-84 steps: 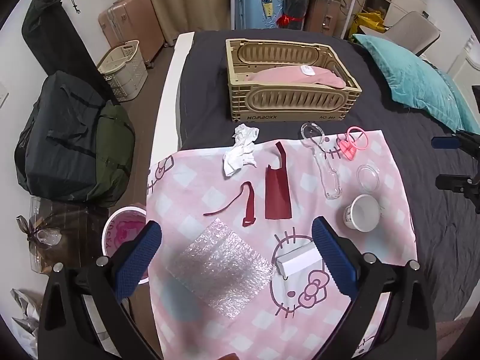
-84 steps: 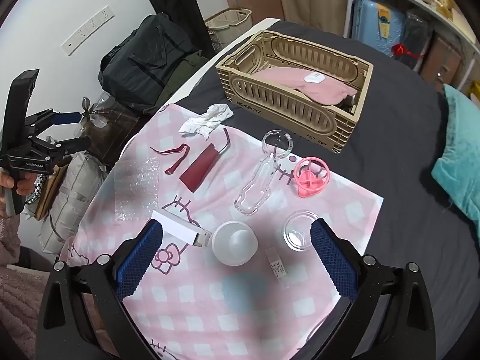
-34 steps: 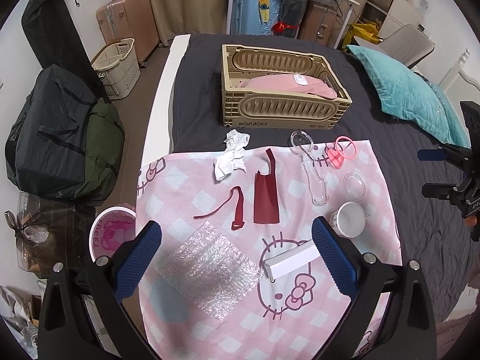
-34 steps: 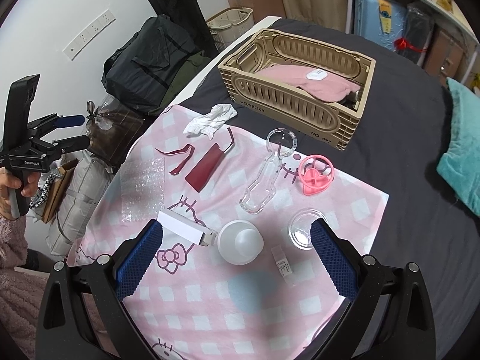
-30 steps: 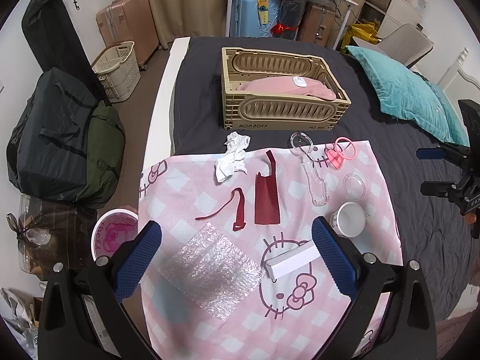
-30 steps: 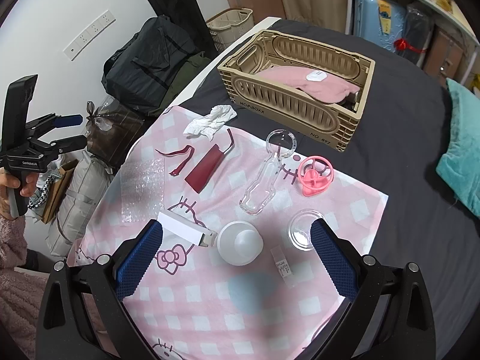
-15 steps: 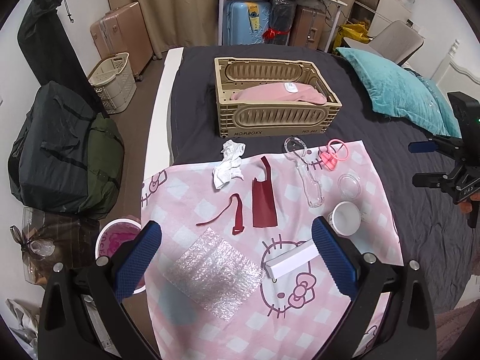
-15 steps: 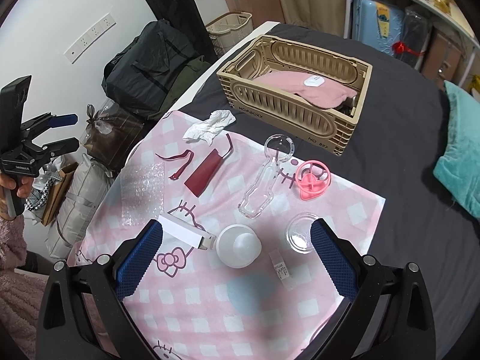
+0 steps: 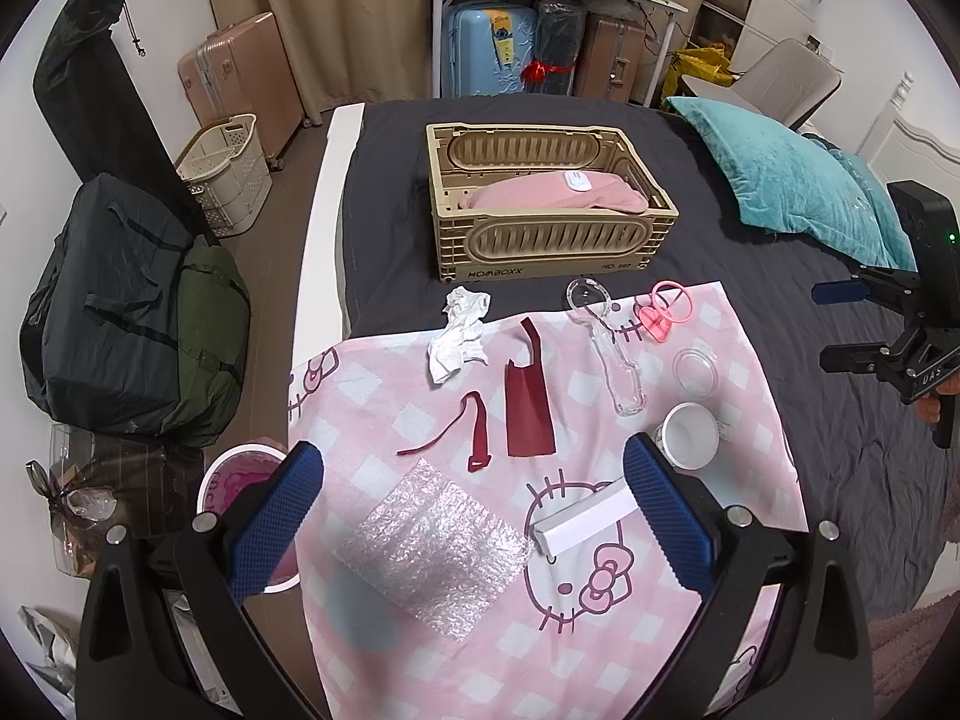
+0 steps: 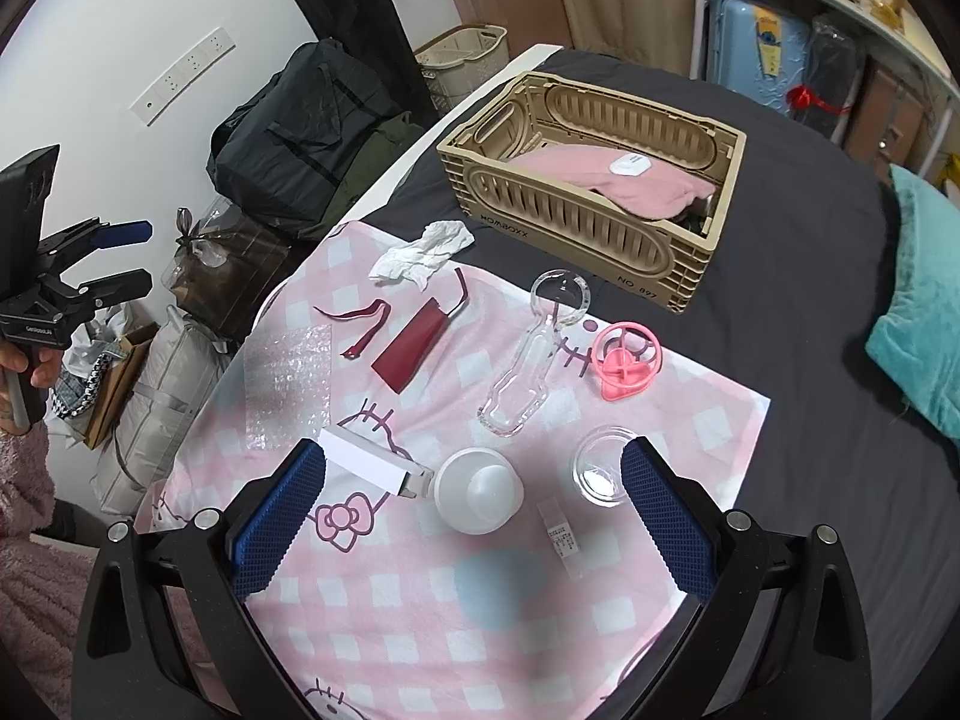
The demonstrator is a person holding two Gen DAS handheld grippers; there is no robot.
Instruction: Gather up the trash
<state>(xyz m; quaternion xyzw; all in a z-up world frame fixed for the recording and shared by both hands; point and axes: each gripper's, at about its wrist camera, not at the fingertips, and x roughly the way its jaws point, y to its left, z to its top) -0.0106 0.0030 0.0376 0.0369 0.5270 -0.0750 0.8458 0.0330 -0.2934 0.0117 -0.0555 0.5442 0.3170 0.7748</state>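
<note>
While both hover spread and empty, the left gripper [image 9: 468, 516] and right gripper [image 10: 474, 516] touch nothing — crumpled white tissue [image 9: 459, 333] lies at the pink checked cloth's [image 9: 750, 372] far edge on the bed; dark bedsheet [image 10: 840, 390] beyond lies bare.

**What's on the bed**

One crate [image 9: 549, 240], one pink checked cloth [image 9: 738, 468], one crumpled tissue [image 9: 459, 333], two dark red scraps [image 9: 528, 402], one bubble wrap sheet [image 9: 432, 546], one clear bottle [image 9: 612, 354], one cup [image 9: 690, 435], one lid [image 9: 695, 365], one pink fan [image 9: 663, 315], one white box [image 9: 585, 522]

pink bin [image 9: 240, 474]: partly behind left claw | label strip [image 10: 561, 531]: print illegible
</note>
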